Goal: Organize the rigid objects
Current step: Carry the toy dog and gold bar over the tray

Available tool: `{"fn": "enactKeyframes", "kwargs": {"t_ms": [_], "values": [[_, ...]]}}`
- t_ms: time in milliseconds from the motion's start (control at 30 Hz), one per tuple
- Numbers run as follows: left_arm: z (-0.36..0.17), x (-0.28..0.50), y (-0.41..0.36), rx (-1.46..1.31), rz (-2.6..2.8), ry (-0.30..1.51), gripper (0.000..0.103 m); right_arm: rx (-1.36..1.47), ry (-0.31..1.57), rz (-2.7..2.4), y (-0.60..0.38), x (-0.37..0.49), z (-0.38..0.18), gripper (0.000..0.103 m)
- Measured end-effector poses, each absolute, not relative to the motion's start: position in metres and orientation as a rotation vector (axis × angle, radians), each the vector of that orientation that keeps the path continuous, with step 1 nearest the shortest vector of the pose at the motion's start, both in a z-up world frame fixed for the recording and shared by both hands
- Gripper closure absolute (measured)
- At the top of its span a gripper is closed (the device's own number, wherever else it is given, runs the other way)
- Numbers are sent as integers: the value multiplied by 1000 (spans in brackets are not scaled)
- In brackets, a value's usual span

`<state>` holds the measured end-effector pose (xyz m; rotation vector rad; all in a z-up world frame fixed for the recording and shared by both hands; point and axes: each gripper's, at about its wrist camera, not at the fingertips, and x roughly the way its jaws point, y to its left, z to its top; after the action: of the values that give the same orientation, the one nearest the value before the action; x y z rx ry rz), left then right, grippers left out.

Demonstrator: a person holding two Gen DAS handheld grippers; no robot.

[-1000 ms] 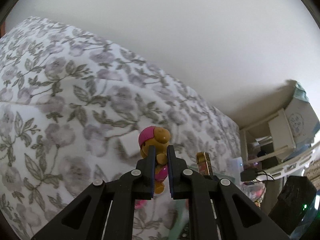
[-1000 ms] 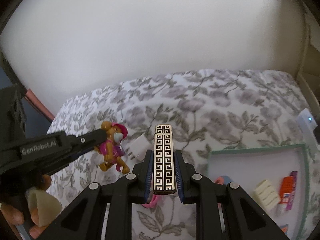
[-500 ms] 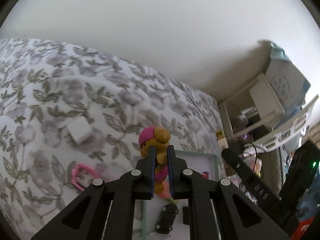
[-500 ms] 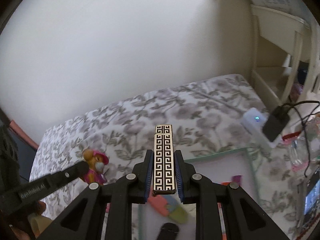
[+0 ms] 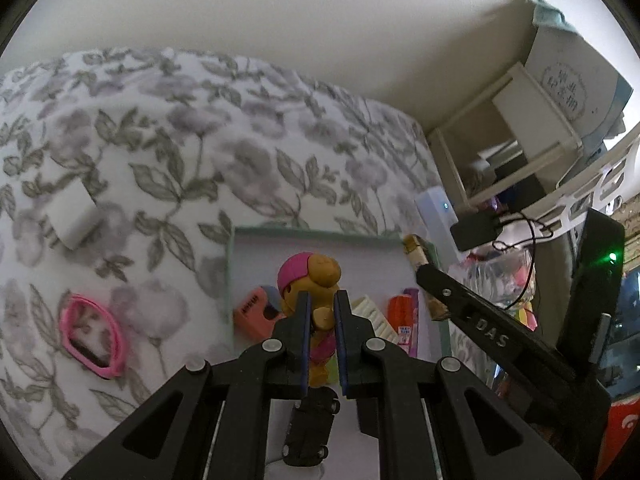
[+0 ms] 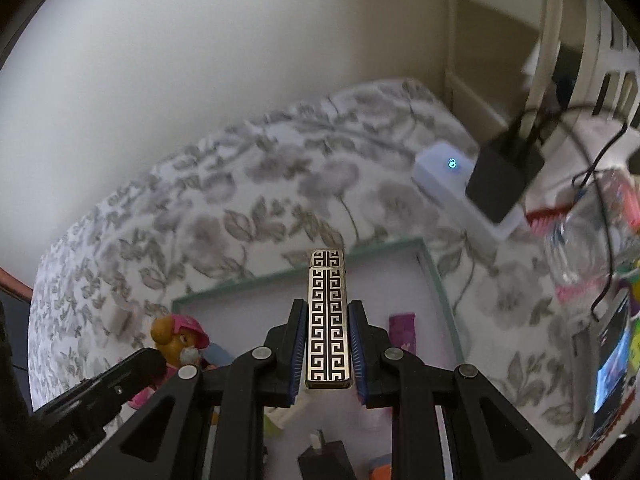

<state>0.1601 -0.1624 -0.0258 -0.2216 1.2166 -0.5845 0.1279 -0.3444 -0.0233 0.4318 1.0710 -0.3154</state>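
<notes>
My left gripper (image 5: 320, 300) is shut on a brown toy dog with a pink cap (image 5: 310, 280) and holds it above the green-rimmed white tray (image 5: 229, 264). My right gripper (image 6: 327, 312) is shut on a gold lighter with a black key pattern (image 6: 328, 320), also above the tray (image 6: 248, 286). The toy dog (image 6: 178, 340) and the left gripper show at lower left in the right wrist view. The lighter (image 5: 418, 256) and the right gripper's arm show at right in the left wrist view.
The tray holds a pink sharpener (image 5: 256, 314), a black toy car (image 5: 310, 428), a ridged cream piece (image 5: 374, 316) and a red-purple packet (image 5: 406, 320). On the floral bedspread lie pink glasses (image 5: 92, 336) and a white block (image 5: 72, 216). A white charger and black plug (image 6: 500, 176) sit at right.
Both grippers have moved right and down over the tray, each still holding its object. The pink glasses and white block now lie further left in the left wrist view.
</notes>
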Motion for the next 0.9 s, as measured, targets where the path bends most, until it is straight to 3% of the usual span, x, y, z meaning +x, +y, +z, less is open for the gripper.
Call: {"fn": "enactKeyframes", "kwargs": {"t_ms": [600,900], "values": [[-51,164,-167,-279,-611,1294,90,408,1199,-308,-331,139,-67,81],[-54,168,-158,-319,-572,1308,81,387,1195,-322,-328,142,-60,79]]}}
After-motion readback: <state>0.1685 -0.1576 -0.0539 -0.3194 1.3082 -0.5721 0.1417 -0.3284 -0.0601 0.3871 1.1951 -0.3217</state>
